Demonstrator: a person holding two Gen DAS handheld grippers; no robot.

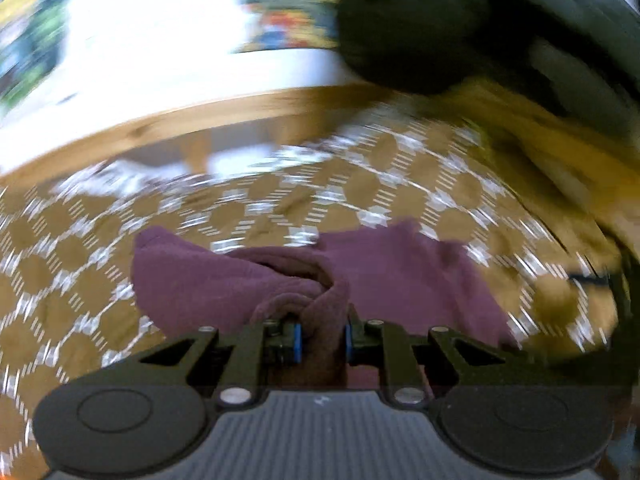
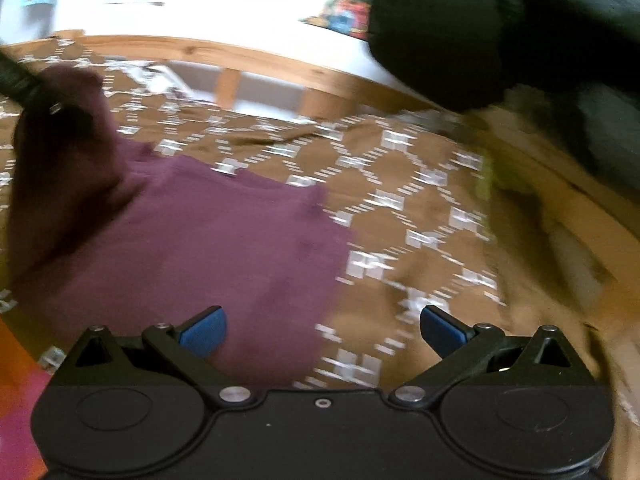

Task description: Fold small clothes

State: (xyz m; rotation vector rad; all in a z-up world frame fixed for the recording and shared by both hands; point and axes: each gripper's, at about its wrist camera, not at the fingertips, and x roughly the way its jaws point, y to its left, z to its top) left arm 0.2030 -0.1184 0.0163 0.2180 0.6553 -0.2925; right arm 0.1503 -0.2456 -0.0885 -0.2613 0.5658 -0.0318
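A small purple garment (image 1: 400,276) lies on a brown bedspread (image 1: 280,200) with a white diamond pattern. My left gripper (image 1: 323,338) is shut on a bunched fold of the purple garment, with cloth pinched between its blue pads. In the right wrist view the purple garment (image 2: 208,240) spreads flat at left and centre. Its far left corner is lifted by the left gripper (image 2: 48,108), which shows dark and blurred. My right gripper (image 2: 323,330) is open and empty, low over the garment's near right edge. Both views are motion-blurred.
A wooden bed frame (image 2: 240,60) runs along the far side, with a white wall behind. A black padded garment (image 2: 500,32) lies at the upper right, over yellowish cloth (image 1: 540,140). An orange and pink item (image 2: 20,400) sits at lower left.
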